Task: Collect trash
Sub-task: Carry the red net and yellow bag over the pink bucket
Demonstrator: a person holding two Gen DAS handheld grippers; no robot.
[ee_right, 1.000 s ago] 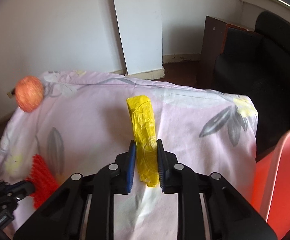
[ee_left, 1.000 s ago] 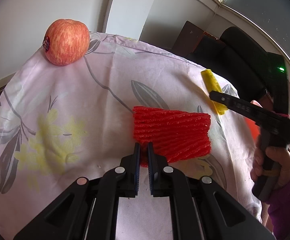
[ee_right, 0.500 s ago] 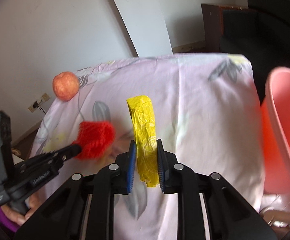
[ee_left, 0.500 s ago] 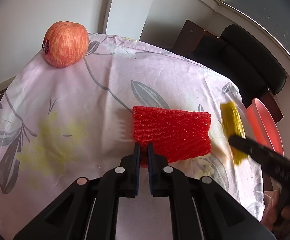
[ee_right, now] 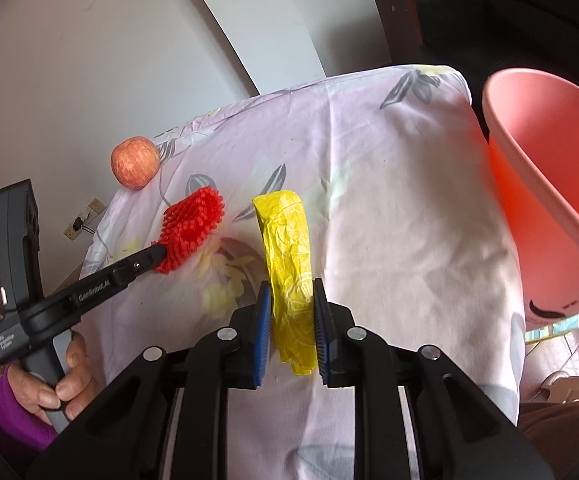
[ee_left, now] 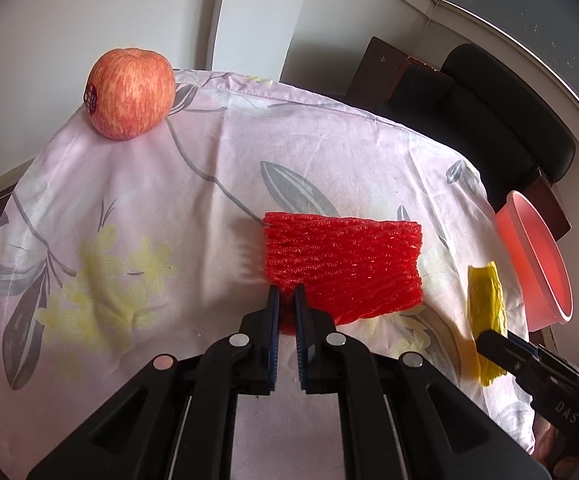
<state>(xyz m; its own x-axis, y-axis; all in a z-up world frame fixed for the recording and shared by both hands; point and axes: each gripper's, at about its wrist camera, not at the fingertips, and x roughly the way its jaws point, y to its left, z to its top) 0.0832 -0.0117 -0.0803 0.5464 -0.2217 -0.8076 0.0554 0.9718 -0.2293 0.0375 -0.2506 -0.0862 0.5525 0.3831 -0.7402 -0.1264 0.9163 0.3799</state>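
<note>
My left gripper point(ee_left: 286, 295) is shut on the near corner of a red foam fruit net point(ee_left: 343, 264), which hangs just above the flowered cloth. The right wrist view shows the same net point(ee_right: 193, 230) pinched at the tip of the left gripper point(ee_right: 159, 254). My right gripper point(ee_right: 291, 294) is shut on a crumpled yellow wrapper point(ee_right: 287, 248), held upright over the cloth. From the left wrist camera the wrapper point(ee_left: 485, 306) shows at the right, close to a pink bin point(ee_left: 537, 264). That pink bin point(ee_right: 545, 184) fills the right side of the right wrist view.
A red apple point(ee_left: 129, 94) sits at the far left corner of the cloth-covered table point(ee_left: 129, 208). A black chair point(ee_left: 497, 120) and dark wooden furniture stand behind the table. A hand in a purple sleeve point(ee_right: 17, 404) grips the left tool.
The right gripper carried the yellow wrapper rightward toward the pink bin and rolled, so the bin now looms larger. The left gripper and red net stayed put.
</note>
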